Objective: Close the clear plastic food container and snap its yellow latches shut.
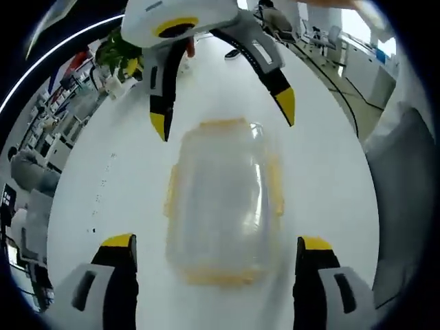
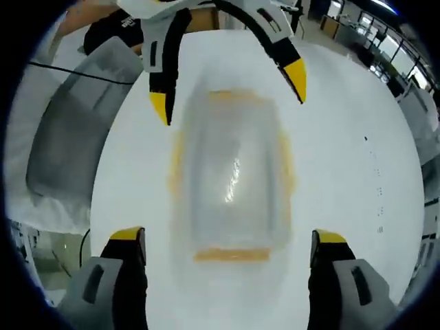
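A clear plastic food container (image 1: 223, 199) with yellow latches along its sides lies flat on the white table (image 1: 330, 185), its lid resting on it. My left gripper (image 1: 216, 244) hovers open above its near end, jaws spread wider than the box. Opposite, the right gripper (image 1: 223, 120) hangs open over the far end. In the right gripper view the container (image 2: 230, 175) is blurred, my right gripper (image 2: 230, 240) straddles its near end, and the left gripper (image 2: 230, 93) stands open across from it. Neither gripper touches the box.
A grey padded chair (image 2: 72, 137) stands beside the table. A plant and small items (image 1: 120, 58) sit at the table's far corner. A sleeve of a person (image 2: 117, 27) shows behind the left gripper. Office desks lie beyond.
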